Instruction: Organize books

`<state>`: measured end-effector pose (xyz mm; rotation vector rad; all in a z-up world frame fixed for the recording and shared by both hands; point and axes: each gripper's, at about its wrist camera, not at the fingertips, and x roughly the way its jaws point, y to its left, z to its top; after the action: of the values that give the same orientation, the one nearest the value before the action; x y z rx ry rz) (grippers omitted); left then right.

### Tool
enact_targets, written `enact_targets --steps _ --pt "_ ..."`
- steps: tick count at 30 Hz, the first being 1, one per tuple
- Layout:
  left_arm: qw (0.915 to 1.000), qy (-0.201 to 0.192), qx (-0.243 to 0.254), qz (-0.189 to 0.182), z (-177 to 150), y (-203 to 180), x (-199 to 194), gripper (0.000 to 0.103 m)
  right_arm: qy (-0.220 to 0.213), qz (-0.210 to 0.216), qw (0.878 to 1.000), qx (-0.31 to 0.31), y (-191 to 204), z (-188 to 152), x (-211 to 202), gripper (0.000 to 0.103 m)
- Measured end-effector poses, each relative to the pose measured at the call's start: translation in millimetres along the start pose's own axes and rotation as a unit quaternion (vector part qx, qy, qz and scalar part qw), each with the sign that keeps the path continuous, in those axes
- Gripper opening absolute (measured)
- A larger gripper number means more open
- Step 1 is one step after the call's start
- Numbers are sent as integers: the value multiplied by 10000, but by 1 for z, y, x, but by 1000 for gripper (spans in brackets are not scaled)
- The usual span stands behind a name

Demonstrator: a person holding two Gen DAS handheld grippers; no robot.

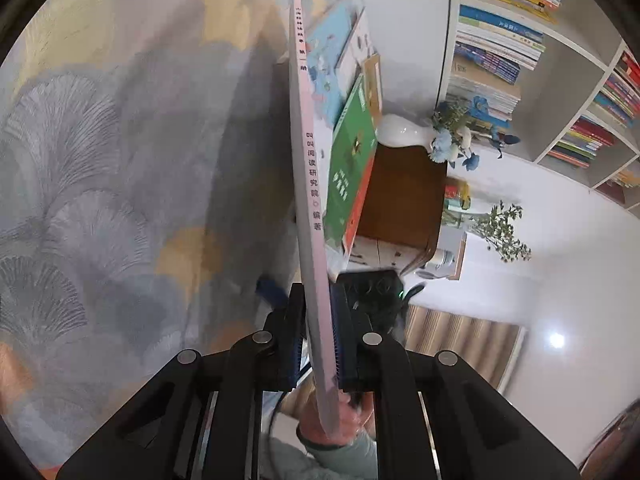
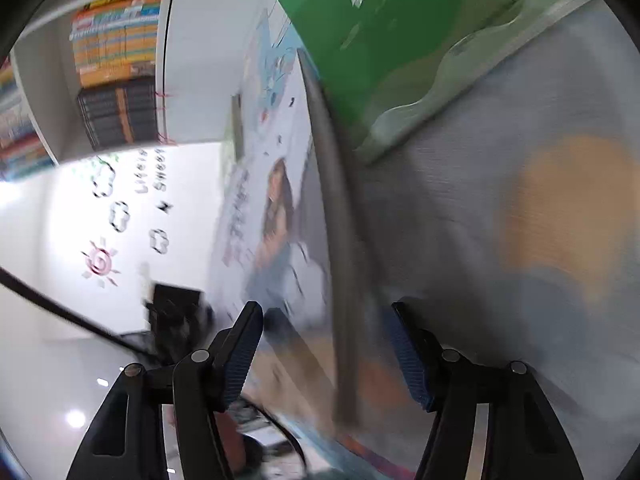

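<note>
My left gripper (image 1: pixel 318 340) is shut on a thin pink-spined book (image 1: pixel 306 168), held on edge above the patterned cloth (image 1: pixel 120 184). Beyond it a green book (image 1: pixel 350 172) leans with a light-blue book (image 1: pixel 328 60) and others against a brown wooden stand (image 1: pixel 404 200). In the blurred right wrist view my right gripper (image 2: pixel 326 344) is open, its fingers (image 2: pixel 242 344) either side of the grey edge of a book with a girl on its cover (image 2: pixel 280 216). The green book (image 2: pixel 372 32) lies above it on the cloth (image 2: pixel 520 220).
A white bookshelf (image 1: pixel 560 60) full of books stands behind, also in the right wrist view (image 2: pixel 112 72). A white vase with blue flowers (image 1: pixel 424 136) and a small plant (image 1: pixel 504 232) sit near the stand. A white wall with decals (image 2: pixel 120 216) is at left.
</note>
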<state>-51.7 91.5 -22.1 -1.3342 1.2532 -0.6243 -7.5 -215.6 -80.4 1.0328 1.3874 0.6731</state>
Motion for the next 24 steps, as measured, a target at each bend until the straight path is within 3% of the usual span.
enact_targets --steps 2,3,5,7,9,10,12,14,17,21,24 --pt "9992 -78 187 341 -4 -3 -5 8 -51 -84 9998 -193 14 -1 11 53" --pt "9970 -156 411 642 -6 -10 -8 8 -148 -386 9982 -434 25 -5 13 38" --pt "9884 -280 904 1185 -12 -24 -17 7 -179 -838 9901 -1113 50 -13 20 31" --pt "9774 -368 1383 1558 -19 -38 -24 7 -190 -1391 9739 -1785 77 -27 26 31" --pt "9694 -508 1708 1687 -22 -53 -30 7 -256 -1923 9467 -2571 109 -43 36 31" --pt "9682 -583 1776 1660 -23 -57 -35 8 -314 -2175 9265 -3056 129 -54 42 31" --pt "9654 -767 1899 1615 -20 -68 -50 9 -388 -2381 8997 -3637 160 -66 50 31" --pt "9670 -916 1905 1419 -10 -75 -69 13 -431 -2336 8883 -3930 183 -67 54 32" --pt "9651 -1231 1955 1232 15 -86 -94 14 -421 -2140 8830 -4156 210 -51 66 32" --pt "9534 -1584 2099 1482 63 -93 -115 14 -381 -1961 8770 -4370 242 -13 112 32" --pt "9513 -1778 1898 1653 108 -74 -136 14 -218 -1872 8866 -4224 252 26 159 33"
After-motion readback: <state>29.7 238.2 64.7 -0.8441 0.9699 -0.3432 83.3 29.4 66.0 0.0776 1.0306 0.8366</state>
